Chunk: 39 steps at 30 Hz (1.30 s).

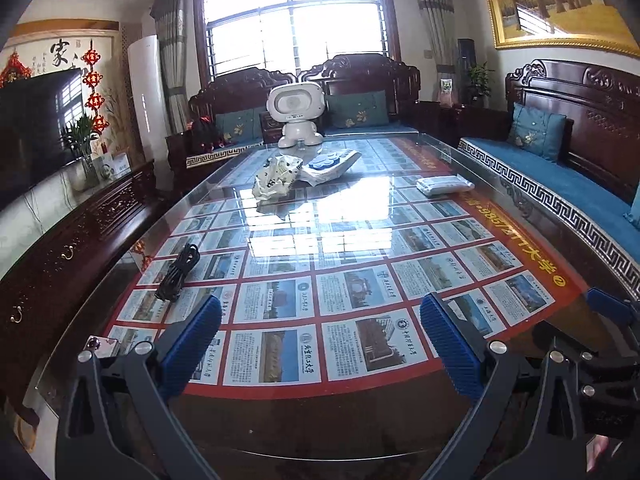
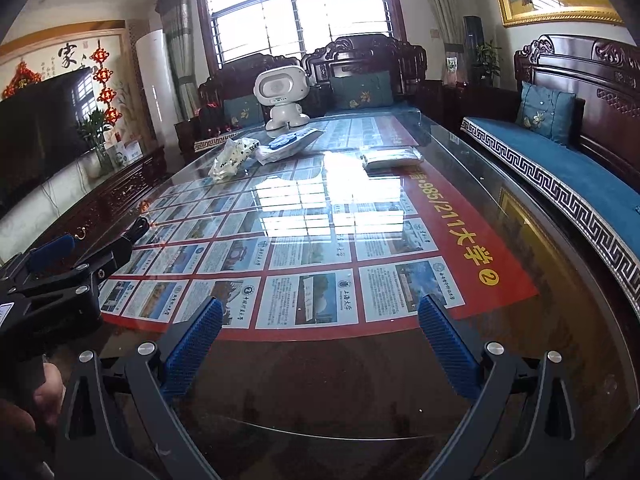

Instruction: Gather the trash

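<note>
Across the far half of the glass worktop (image 1: 320,420) lies the trash: a crumpled patterned bag (image 1: 276,178), a white packet with blue discs (image 1: 330,164) just beside it, and a flat wrapped pack (image 1: 444,185) apart to the right. A white robot toy (image 1: 296,114) stands behind them; a coiled black cable (image 1: 178,272) lies nearer, at the left. The left hand-held gripper (image 1: 320,344) and the right hand-held gripper (image 2: 320,340) both hover over the near edge, jaws spread wide and empty. Judged from this, collection has not begun: nothing is picked up, no bin is visible, and every piece remains to be gathered.
</note>
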Each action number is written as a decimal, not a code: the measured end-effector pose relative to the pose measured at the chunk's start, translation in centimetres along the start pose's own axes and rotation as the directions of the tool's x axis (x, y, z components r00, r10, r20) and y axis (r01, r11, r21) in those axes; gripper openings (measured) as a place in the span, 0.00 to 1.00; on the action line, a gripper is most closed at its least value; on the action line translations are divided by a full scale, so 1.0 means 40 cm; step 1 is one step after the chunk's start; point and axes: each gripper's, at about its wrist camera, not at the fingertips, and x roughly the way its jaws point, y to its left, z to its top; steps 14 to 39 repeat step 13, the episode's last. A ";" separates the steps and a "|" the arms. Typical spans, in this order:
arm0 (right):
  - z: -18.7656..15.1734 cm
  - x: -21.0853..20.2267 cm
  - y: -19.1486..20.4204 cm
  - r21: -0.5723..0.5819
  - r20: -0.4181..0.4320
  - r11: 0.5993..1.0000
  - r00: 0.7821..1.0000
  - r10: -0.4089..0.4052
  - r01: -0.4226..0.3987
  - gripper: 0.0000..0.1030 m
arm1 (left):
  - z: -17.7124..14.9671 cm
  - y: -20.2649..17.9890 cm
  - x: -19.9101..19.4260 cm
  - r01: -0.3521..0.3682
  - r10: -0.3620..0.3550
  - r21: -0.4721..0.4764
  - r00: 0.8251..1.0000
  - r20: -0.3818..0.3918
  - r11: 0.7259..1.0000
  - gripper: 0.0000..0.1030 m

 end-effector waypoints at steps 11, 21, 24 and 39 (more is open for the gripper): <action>-0.008 0.001 -0.012 0.023 -0.013 1.000 1.000 -0.014 0.014 0.92 | 0.002 0.003 0.029 0.132 -0.135 -0.043 0.987 -0.087 0.990 0.96; -0.008 0.000 -0.015 0.025 -0.014 1.000 1.000 -0.012 0.013 0.92 | -0.002 0.001 0.029 0.126 -0.130 -0.044 0.988 -0.087 0.991 0.96; -0.008 0.000 -0.015 0.025 -0.014 1.000 1.000 -0.012 0.013 0.92 | -0.002 0.001 0.029 0.126 -0.130 -0.044 0.988 -0.087 0.991 0.96; -0.008 0.000 -0.015 0.025 -0.014 1.000 1.000 -0.012 0.013 0.92 | -0.002 0.001 0.029 0.126 -0.130 -0.044 0.988 -0.087 0.991 0.96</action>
